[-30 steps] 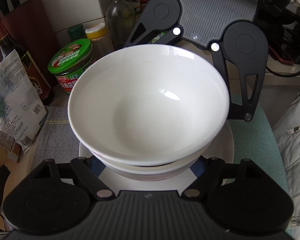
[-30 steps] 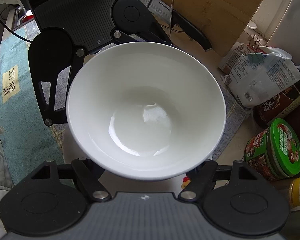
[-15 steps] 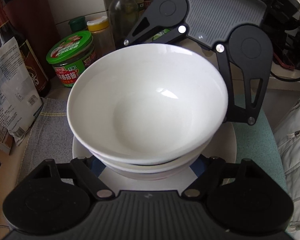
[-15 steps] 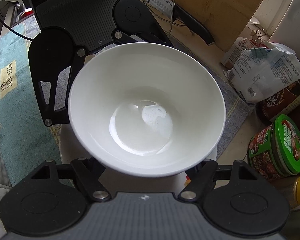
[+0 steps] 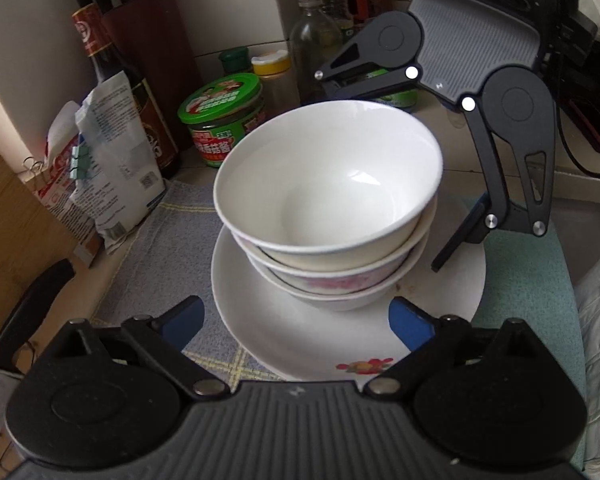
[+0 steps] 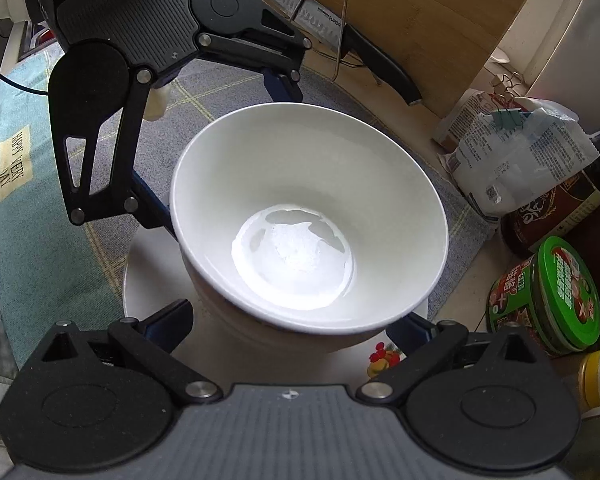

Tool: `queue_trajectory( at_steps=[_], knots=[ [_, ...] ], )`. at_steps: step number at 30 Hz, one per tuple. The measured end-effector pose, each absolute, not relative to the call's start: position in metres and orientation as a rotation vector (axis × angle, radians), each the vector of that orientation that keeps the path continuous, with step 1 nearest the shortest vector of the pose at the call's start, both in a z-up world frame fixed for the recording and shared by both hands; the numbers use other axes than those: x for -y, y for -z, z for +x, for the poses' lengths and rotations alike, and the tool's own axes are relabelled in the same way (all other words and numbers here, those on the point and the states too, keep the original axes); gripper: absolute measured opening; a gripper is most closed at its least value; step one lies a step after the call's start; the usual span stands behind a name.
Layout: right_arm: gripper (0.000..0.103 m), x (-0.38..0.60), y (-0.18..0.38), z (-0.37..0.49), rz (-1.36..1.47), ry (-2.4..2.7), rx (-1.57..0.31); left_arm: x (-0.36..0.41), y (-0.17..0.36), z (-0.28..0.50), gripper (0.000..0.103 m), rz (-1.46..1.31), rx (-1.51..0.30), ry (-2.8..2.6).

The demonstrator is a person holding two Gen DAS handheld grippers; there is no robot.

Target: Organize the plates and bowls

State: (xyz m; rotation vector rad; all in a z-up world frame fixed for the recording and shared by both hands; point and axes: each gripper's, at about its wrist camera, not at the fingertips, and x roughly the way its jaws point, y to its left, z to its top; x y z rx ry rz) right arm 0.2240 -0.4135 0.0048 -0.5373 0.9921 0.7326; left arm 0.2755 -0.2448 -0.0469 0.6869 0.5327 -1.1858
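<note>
A plain white bowl (image 5: 328, 176) sits nested on top of two other bowls, the middle one pink-patterned (image 5: 332, 282). The stack stands on a white plate (image 5: 284, 340) with a fruit print. My left gripper (image 5: 296, 318) is drawn back to the plate's near rim, its jaws opening wide and its blue fingertips (image 5: 184, 316) clear of the bowls. In the right wrist view the same top bowl (image 6: 308, 216) fills the middle. My right gripper (image 6: 292, 324) straddles the base of the stack, its jaws opening and its pads off the bowls. The left gripper (image 6: 220, 148) shows across the stack.
A green-lidded jar (image 5: 220, 116), a dark sauce bottle (image 5: 112, 80), clipped paper bags (image 5: 112, 168) and several bottles stand behind the stack. A knife (image 6: 364, 52) lies by a wooden board (image 6: 420, 8) and a wire stand. A grey checked cloth (image 5: 168, 240) and a teal mat (image 6: 32, 216) lie underneath.
Both grippers have let go of the top bowl and opened wide. The bowl now rests on the stack. My left gripper has pulled back from the bowls.
</note>
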Motion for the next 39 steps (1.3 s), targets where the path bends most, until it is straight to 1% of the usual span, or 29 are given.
queue_trajectory(
  at_steps=[7,13,19,21,26,30,34,39],
  knots=[
    [0.103,0.412,-0.014,0.212,-0.552,-0.667,-0.990,0.205,0.028,0.254,0.100,0.512,-0.483,0.998],
    [0.103,0.396,-0.031,0.190,-0.515,-0.427,-1.044,0.175,0.024,0.234,0.100,0.365,-0.439,0.874],
    [0.103,0.360,-0.045,0.163,-0.392,-0.150,-1.108,0.151,0.019,0.210,0.100,0.263,-0.510,0.738],
    [0.103,0.347,-0.048,0.154,-0.312,-0.008,-1.145,0.144,0.015,0.202,0.100,0.228,-0.545,0.721],
    [0.103,0.330,-0.057,0.121,-0.110,0.250,-1.108,0.128,0.004,0.179,0.100,0.201,-0.609,0.689],
    [0.103,0.327,-0.069,0.094,0.087,0.327,-1.066,0.120,-0.003,0.169,0.101,0.193,-0.651,0.665],
    [0.103,0.326,-0.080,0.074,0.179,0.362,-1.018,0.116,-0.011,0.157,0.102,0.191,-0.650,0.635],
    [0.103,0.324,-0.094,0.062,0.187,0.400,-0.963,0.117,-0.019,0.148,0.102,0.203,-0.651,0.614]
  ],
)
